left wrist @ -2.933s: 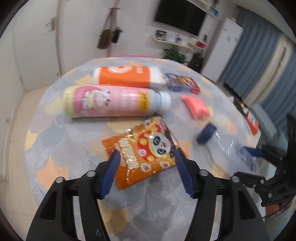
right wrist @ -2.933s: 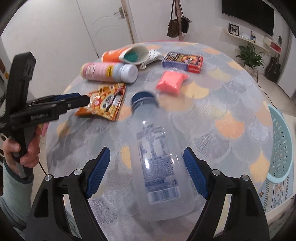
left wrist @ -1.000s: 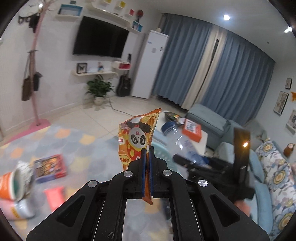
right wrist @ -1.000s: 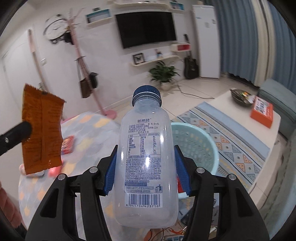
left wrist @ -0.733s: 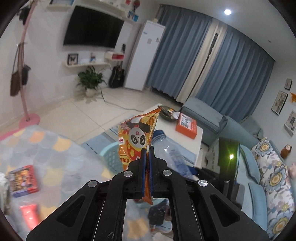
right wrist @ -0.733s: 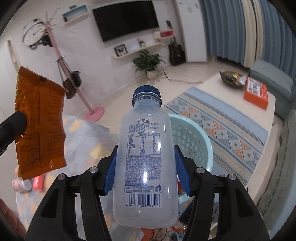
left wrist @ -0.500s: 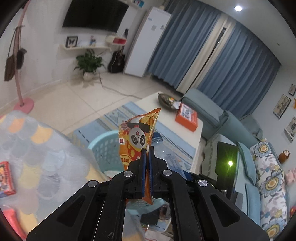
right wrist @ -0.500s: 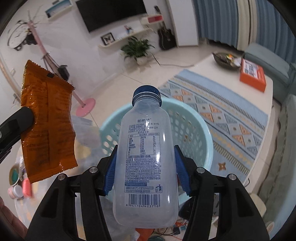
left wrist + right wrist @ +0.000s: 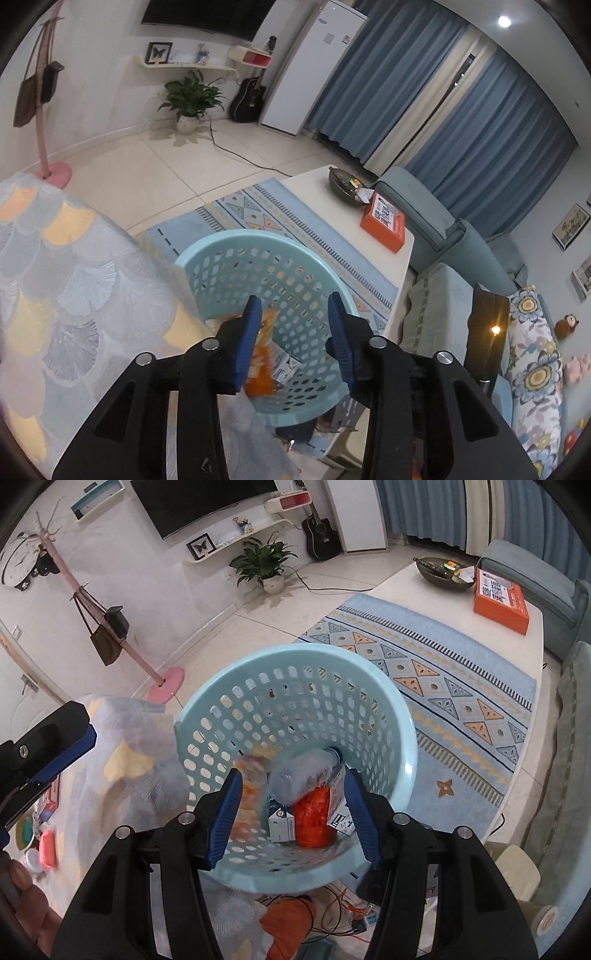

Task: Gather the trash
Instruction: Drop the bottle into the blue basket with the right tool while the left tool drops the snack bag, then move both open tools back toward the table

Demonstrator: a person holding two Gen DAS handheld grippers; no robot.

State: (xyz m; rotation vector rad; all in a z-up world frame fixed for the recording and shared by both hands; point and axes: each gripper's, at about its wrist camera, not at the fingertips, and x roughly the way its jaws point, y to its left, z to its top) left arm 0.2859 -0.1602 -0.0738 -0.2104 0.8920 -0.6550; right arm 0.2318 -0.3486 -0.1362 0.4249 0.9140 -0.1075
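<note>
Over the light-blue perforated basket (image 9: 236, 236) (image 9: 295, 651) my left gripper (image 9: 294, 306) has its jaws opening. The orange panda snack bag (image 9: 260, 369) (image 9: 251, 775) is free of the pads and blurred, dropping inside the basket. My right gripper (image 9: 293, 779) stands open above the same basket. The clear bottle with the blue cap (image 9: 303, 775) lies blurred and tilted down in the basket, clear of the pads. One of the left gripper's fingers (image 9: 55, 746) shows at the left edge of the right wrist view.
A red-orange bundle (image 9: 314, 812) and small white cartons (image 9: 280, 819) lie in the basket. The scallop-patterned tablecloth (image 9: 55, 277) hangs left of it, with a pink item (image 9: 46, 842) further back. A white coffee table (image 9: 332, 206), an orange box (image 9: 384, 221) and a sofa stand beyond; cables lie below.
Both grippers sank over the basket. The left jaws parted and the snack bag dropped in. The bottle left the right pads and fell into the basket.
</note>
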